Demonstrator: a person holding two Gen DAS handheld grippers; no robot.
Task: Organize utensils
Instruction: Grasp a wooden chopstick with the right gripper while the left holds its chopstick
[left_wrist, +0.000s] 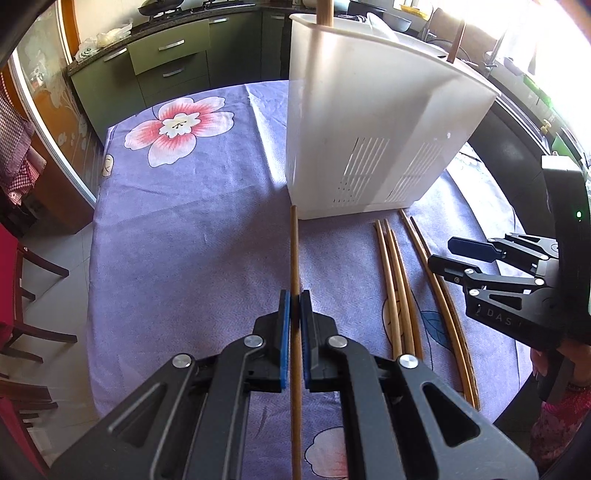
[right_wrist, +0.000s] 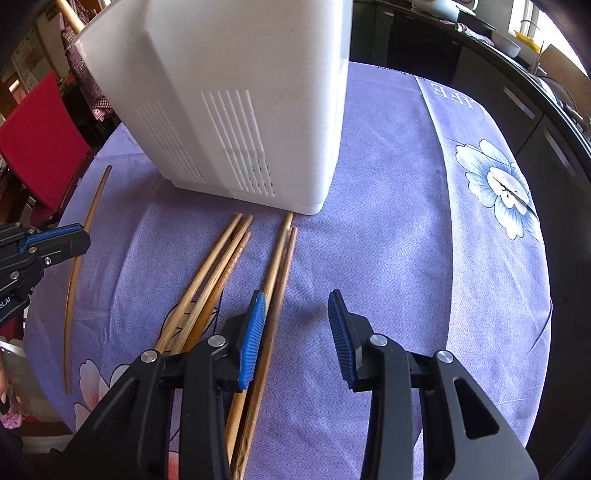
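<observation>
My left gripper (left_wrist: 294, 306) is shut on a single wooden chopstick (left_wrist: 294, 251) that lies on the purple cloth and points at the white utensil holder (left_wrist: 369, 122). The same chopstick (right_wrist: 79, 254) shows at the left of the right wrist view. Three chopsticks (left_wrist: 397, 291) and a further pair (left_wrist: 439, 295) lie on the cloth to the right. My right gripper (right_wrist: 297, 306) is open and empty, low over the cloth, its left finger beside the pair of chopsticks (right_wrist: 279, 266). Wooden sticks (left_wrist: 325, 13) stand in the holder.
The table wears a purple flowered cloth (left_wrist: 177, 221). Dark kitchen cabinets (left_wrist: 173, 59) run behind. A red chair (right_wrist: 40, 136) stands off the table's side. The holder (right_wrist: 236, 96) stands close ahead of both grippers.
</observation>
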